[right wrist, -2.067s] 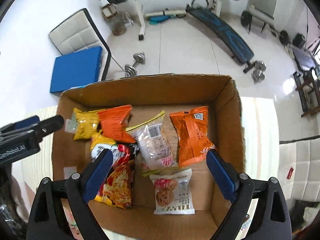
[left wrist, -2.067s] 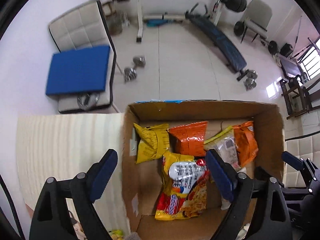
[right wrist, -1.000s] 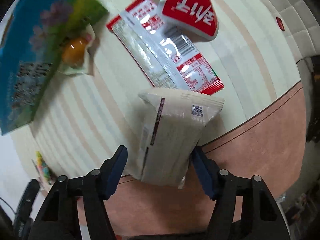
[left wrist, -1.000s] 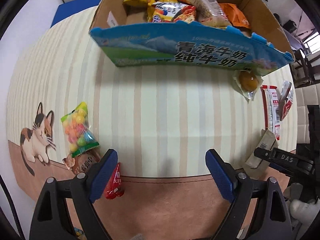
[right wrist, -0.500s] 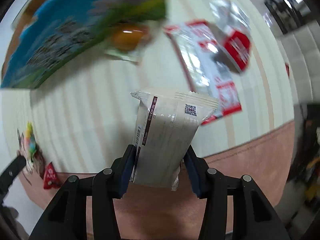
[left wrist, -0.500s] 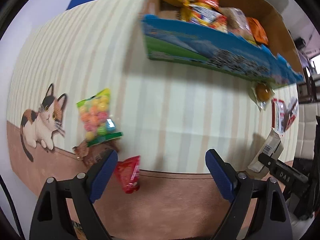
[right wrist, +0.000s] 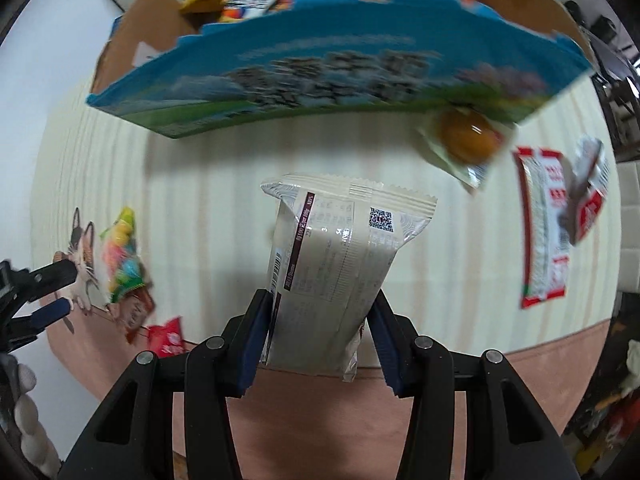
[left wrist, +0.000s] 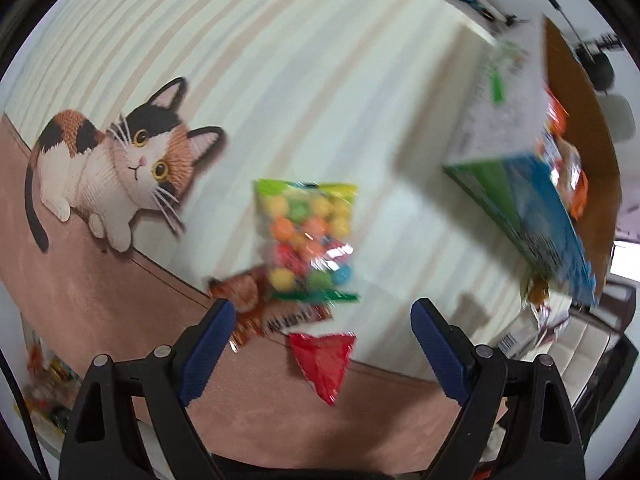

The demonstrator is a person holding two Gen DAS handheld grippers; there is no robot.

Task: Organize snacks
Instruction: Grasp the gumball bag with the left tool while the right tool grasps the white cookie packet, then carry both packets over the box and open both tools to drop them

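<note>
The right gripper (right wrist: 318, 338) is pinching a cream-white snack packet (right wrist: 340, 264) between its blue pads, holding it upright above the striped surface (right wrist: 200, 184), with the crimped top edge pointing toward 12 o'clock. Beyond it, at 12 o'clock, the blue-and-green cardboard box (right wrist: 340, 64) is sitting with yellow and orange snack bags showing over its rim. At about 2 o'clock from the held packet, a clear packet with an orange ball (right wrist: 466, 140) is lying just beside the box's lower edge; at 3 o'clock a long red-and-white packet (right wrist: 542, 232) and a smaller red pouch (right wrist: 588, 200) are lying close together.

The left gripper (left wrist: 320, 344) is hovering with its jaws spread wide and nothing between them. Straight ahead at 12 o'clock a bag of coloured candy balls (left wrist: 306, 236) is lying on the surface, partly overlapping a brown-orange packet (left wrist: 256, 308) at its 7 o'clock. A small red packet (left wrist: 324, 360) is lying between the spread fingers — nearer the camera than the candy. A printed cat (left wrist: 116, 164) is decorating the surface at 10 o'clock, and the box is appearing blurred at 2 o'clock.
</note>
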